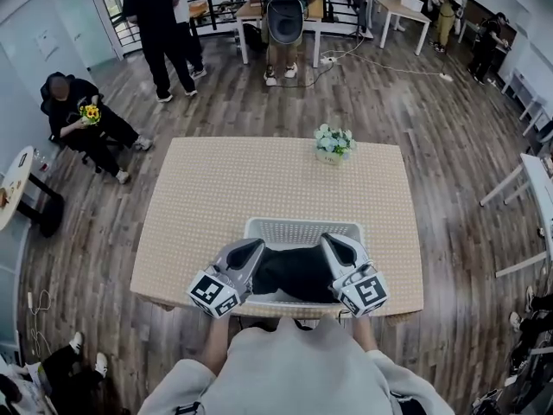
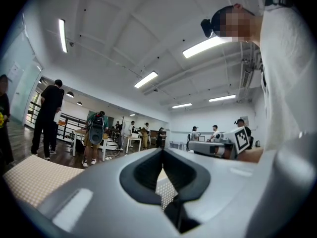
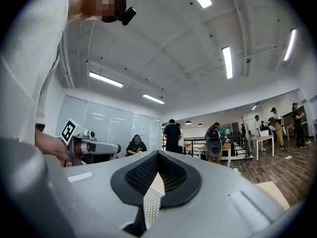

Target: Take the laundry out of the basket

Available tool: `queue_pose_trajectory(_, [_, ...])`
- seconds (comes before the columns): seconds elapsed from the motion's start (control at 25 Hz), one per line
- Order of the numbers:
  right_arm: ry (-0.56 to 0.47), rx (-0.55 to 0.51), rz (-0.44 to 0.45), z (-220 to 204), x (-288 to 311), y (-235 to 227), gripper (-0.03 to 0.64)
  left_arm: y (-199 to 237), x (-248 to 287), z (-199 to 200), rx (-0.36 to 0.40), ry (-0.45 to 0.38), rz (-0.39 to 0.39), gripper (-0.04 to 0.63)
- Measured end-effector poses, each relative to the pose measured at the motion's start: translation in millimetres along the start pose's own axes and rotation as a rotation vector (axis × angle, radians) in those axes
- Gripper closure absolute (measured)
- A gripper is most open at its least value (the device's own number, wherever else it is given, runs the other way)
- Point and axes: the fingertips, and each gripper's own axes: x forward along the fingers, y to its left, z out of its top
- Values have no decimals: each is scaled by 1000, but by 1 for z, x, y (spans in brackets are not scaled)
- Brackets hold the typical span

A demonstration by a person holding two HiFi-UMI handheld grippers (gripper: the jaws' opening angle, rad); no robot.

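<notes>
At the near edge of the desk (image 1: 199, 197), in the middle of its width, stands a white perforated basket (image 1: 294, 228). It holds the laundry (image 1: 294, 271), a dark heap that fills the part of the basket that shows. Further back and a little to the right, a small pot of pale flowers (image 1: 333, 145) stands alone on the desk, well apart from the basket.

The left hand-held gripper (image 1: 252, 247) hangs over the basket's near left corner, its tip slanting inward over the dark cloth. Whether it touches the rim or the laundry cannot be told from the head view. In the left gripper view its jaws (image 2: 162, 151) are clenched, tips meeting in front, and nothing is caught between them; the view runs level across the room, over a strip of desk at the left.

The right hand-held gripper (image 1: 331, 242) mirrors it over the near right corner, slanting inward the other way. Its jaws (image 3: 157, 153) are clenched too, tips together and empty, with a bit of white perforated surface showing through the gap behind them.

The laundry lies in the basket between the two grippers, held by neither
</notes>
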Motion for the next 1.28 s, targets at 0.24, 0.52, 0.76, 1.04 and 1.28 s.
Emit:
queue_pose_trajectory(0.24, [13, 30, -7, -11, 8, -8, 618, 6, 6, -12, -15, 25, -3, 584])
queue_pose_trajectory(0.52, [28, 21, -38, -9, 23, -6, 618, 27, 6, -7, -27, 10, -24, 584])
queue_pose_trajectory(0.76, [32, 13, -66, -5, 29, 8, 618, 40, -5, 0, -25, 1, -49, 584])
queue_pose_trajectory(1.04, [84, 45, -85, -17, 29, 16, 618, 46, -14, -8, -47, 49, -53, 584])
queue_pose_trajectory(1.28, [147, 65, -92, -34, 30, 17, 618, 60, -24, -22, -81, 79, -27, 584])
